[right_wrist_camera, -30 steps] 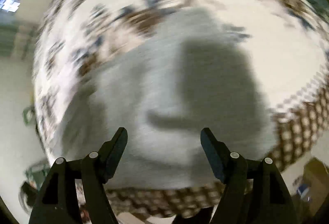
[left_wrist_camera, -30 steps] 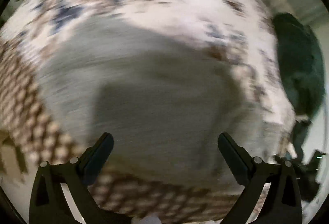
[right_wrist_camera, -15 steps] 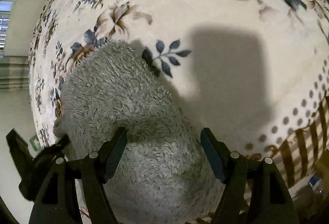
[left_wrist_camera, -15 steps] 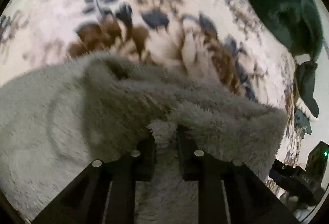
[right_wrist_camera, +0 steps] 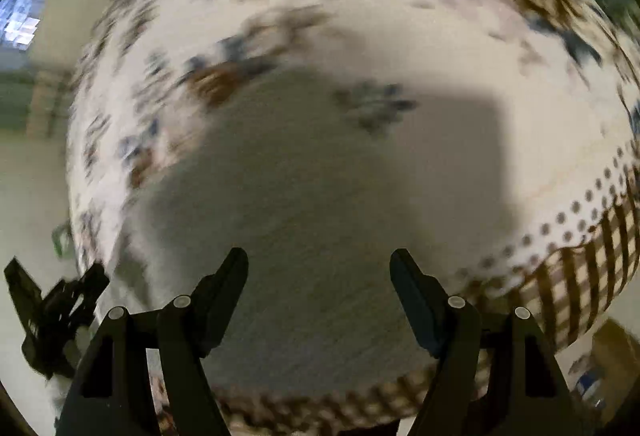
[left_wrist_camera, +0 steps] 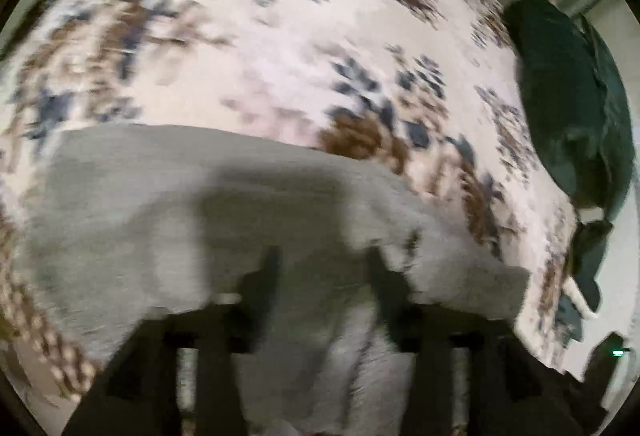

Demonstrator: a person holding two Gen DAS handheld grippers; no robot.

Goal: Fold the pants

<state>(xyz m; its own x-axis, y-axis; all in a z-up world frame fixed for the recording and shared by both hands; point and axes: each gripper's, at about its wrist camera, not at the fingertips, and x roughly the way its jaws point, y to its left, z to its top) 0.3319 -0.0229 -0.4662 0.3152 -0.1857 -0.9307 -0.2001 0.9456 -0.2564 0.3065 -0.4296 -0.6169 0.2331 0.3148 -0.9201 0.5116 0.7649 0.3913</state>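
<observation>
The grey fuzzy pants (left_wrist_camera: 200, 220) lie on a floral tablecloth (left_wrist_camera: 280, 35); the picture is motion-blurred. My left gripper (left_wrist_camera: 326, 276) hangs over the right end of the pants, its jaws opening, with a fold of grey fabric showing between the fingers and no pad visibly pressing on it. In the right wrist view the pants (right_wrist_camera: 300, 203) fill the lower middle. My right gripper (right_wrist_camera: 318, 276) stands open just above them, nothing held. The left gripper (right_wrist_camera: 52, 316) shows as a dark shape at the lower left there.
A dark green garment (left_wrist_camera: 572, 107) lies at the tablecloth's right edge. The cloth's dotted and checked border (right_wrist_camera: 580, 268) hangs over the near table edge. A gripper-shaped shadow (right_wrist_camera: 460, 155) falls on bare cloth right of the pants.
Half a second ago the left gripper was shut on a pinch of grey fabric; now its fingers are apart and it has pulled back. The right gripper shifted slightly and stayed open.
</observation>
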